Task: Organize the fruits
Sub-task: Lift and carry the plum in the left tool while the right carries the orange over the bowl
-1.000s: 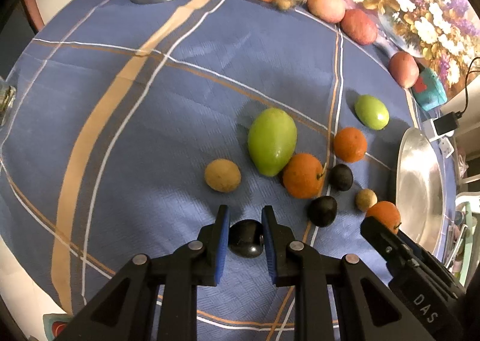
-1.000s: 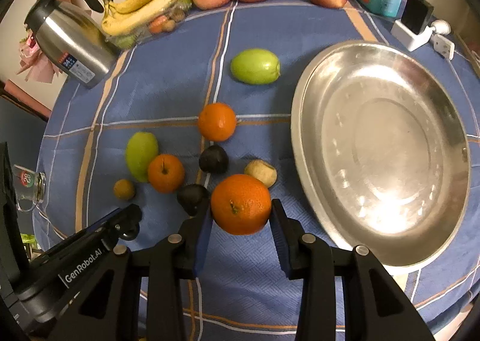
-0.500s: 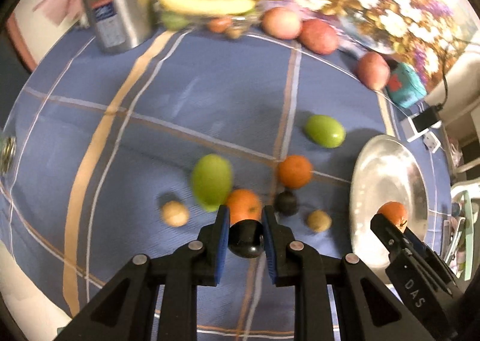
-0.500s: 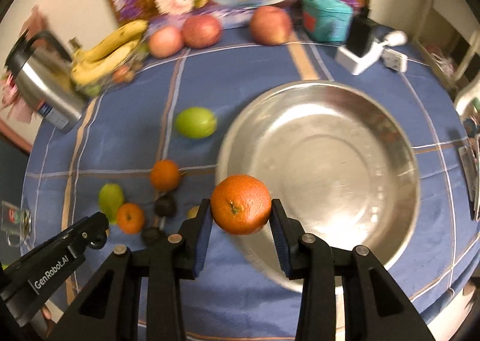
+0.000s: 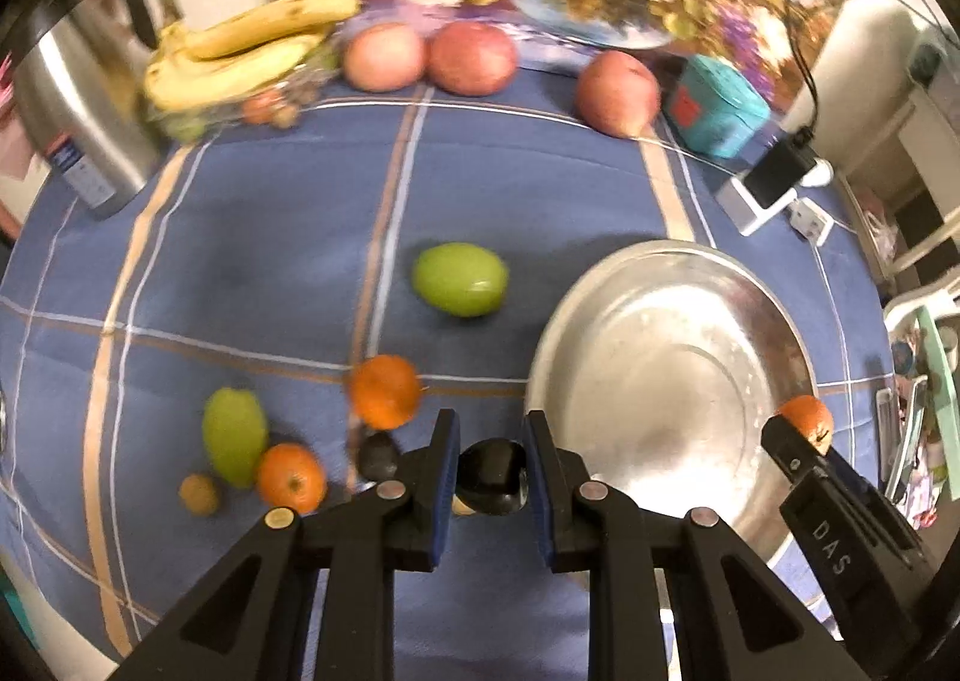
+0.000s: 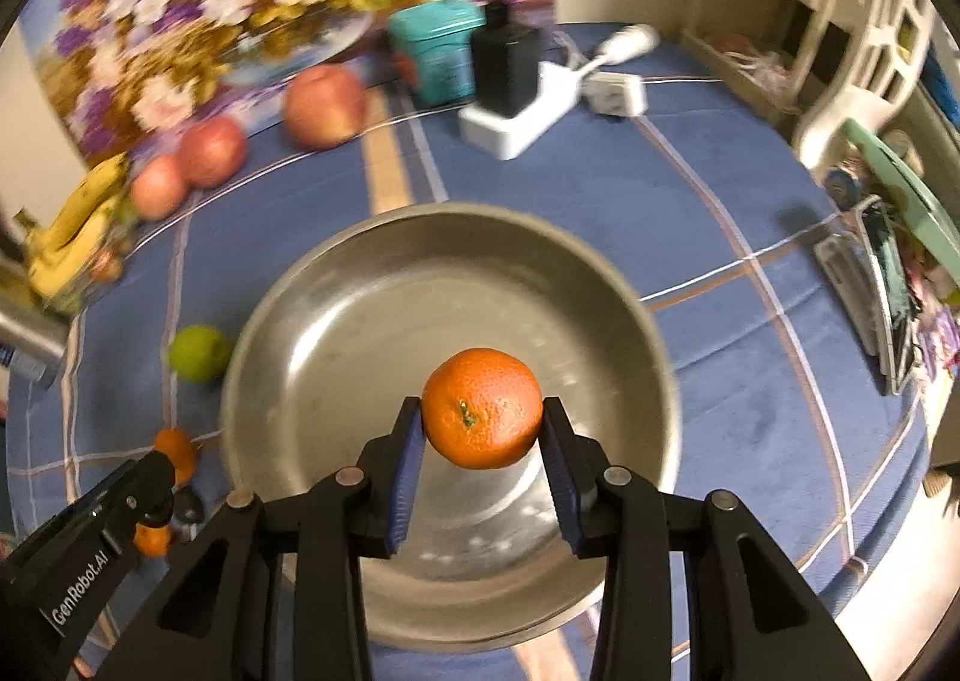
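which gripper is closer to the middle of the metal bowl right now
Right. The right gripper holds its orange above the metal bowl; the left gripper, gripping a dark fruit, is beside its rim.

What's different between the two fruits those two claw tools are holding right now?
The right gripper holds an orange: bright, dimpled and round, spreading its jaws wide. The left gripper holds a dark fruit: near black, glossy and smaller, so its jaws sit closer. The orange hangs over the metal bowl; the dark fruit is beside the rim. Both are clamped and off the tablecloth.
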`<state>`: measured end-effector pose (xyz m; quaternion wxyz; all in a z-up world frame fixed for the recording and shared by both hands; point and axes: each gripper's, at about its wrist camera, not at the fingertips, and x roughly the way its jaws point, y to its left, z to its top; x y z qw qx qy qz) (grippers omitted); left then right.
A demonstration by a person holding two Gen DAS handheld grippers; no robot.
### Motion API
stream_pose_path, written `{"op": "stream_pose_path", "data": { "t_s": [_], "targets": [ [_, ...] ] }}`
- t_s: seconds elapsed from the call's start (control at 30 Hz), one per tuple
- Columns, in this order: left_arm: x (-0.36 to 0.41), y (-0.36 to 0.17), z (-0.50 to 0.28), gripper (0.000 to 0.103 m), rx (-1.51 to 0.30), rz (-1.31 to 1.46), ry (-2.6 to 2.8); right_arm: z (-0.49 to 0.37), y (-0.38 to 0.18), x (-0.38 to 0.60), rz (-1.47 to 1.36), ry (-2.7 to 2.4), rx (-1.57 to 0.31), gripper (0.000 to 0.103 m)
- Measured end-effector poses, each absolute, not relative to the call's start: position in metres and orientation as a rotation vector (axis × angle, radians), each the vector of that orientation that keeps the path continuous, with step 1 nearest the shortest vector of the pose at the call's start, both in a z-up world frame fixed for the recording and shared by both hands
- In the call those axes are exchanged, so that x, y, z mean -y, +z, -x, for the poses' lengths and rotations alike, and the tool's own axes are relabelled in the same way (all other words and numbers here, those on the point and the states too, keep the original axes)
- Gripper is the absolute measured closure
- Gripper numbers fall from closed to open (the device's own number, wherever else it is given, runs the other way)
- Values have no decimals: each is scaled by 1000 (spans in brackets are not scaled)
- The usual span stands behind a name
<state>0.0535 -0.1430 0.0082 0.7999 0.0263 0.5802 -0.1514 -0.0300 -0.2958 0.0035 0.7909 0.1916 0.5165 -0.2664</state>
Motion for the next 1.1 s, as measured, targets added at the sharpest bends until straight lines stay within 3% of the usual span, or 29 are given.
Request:
{"op": "stream_pose_path", "data": {
  "t_s": [0.37, 1.1],
  "targets": [
    [188, -8, -55, 79, -1231, -127, -392, 30, -7, 321, -447, -615, -1130, 63],
    [196, -27, -46, 78, -1242, -138, -443, 31, -18, 323, -444, -619, -1187, 63]
  ]
}}
